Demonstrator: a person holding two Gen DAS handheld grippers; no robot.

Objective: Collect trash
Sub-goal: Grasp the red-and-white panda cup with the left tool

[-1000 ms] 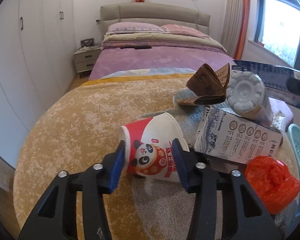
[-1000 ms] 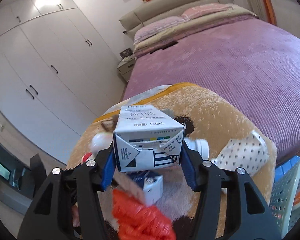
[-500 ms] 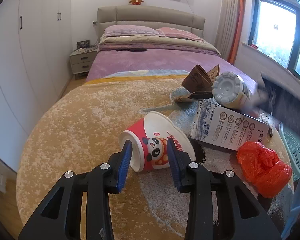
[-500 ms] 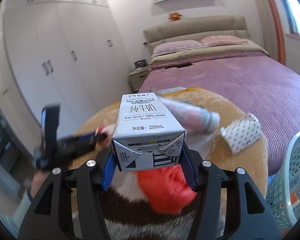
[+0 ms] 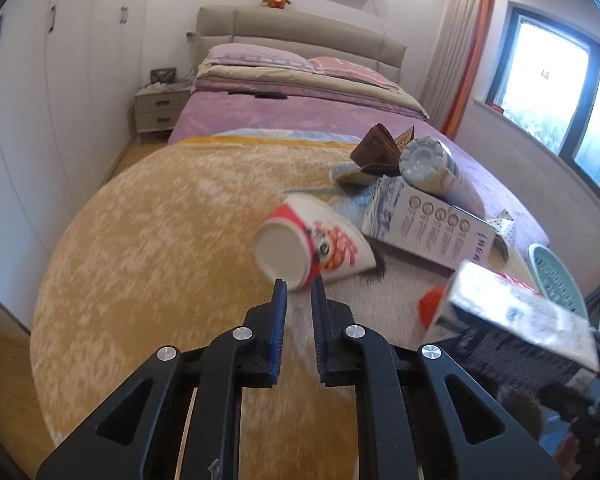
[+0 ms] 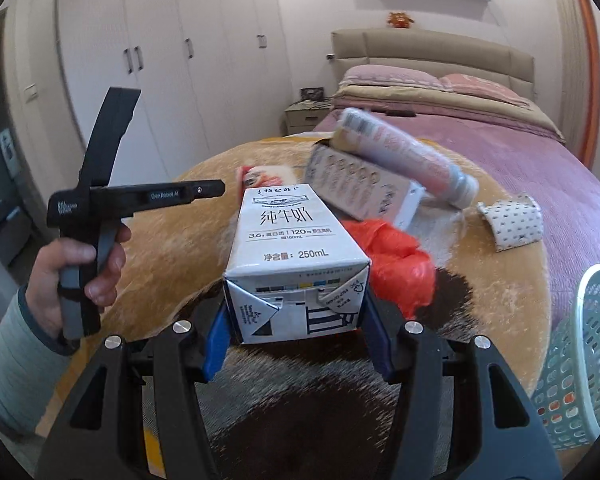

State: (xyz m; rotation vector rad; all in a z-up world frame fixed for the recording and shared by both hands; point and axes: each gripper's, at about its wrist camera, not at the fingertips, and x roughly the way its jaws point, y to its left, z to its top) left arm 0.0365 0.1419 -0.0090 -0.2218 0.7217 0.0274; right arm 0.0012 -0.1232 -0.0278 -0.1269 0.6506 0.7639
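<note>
My right gripper [image 6: 296, 332] is shut on a white 250 mL milk carton [image 6: 292, 256] and holds it above the round rug-covered table [image 6: 160, 240]; the carton also shows in the left wrist view [image 5: 512, 316]. My left gripper [image 5: 299, 288] is nearly closed and empty, just in front of a red-and-white panda paper cup [image 5: 308, 244] lying on its side. A second carton [image 5: 428, 228], a plastic bottle [image 5: 440, 172], brown paper [image 5: 376, 148] and an orange bag [image 6: 388, 256] lie on the table.
A pale green mesh basket [image 6: 588, 360] stands at the table's right edge. A spotted paper scrap [image 6: 512, 224] lies near the bed side. A purple bed [image 5: 292, 112] is behind, white wardrobes [image 6: 160, 60] to the left.
My left gripper's fingers have closed from around the paper cup to a narrow gap and drawn back without it. My right gripper has swung the carton leftward and lower over the table.
</note>
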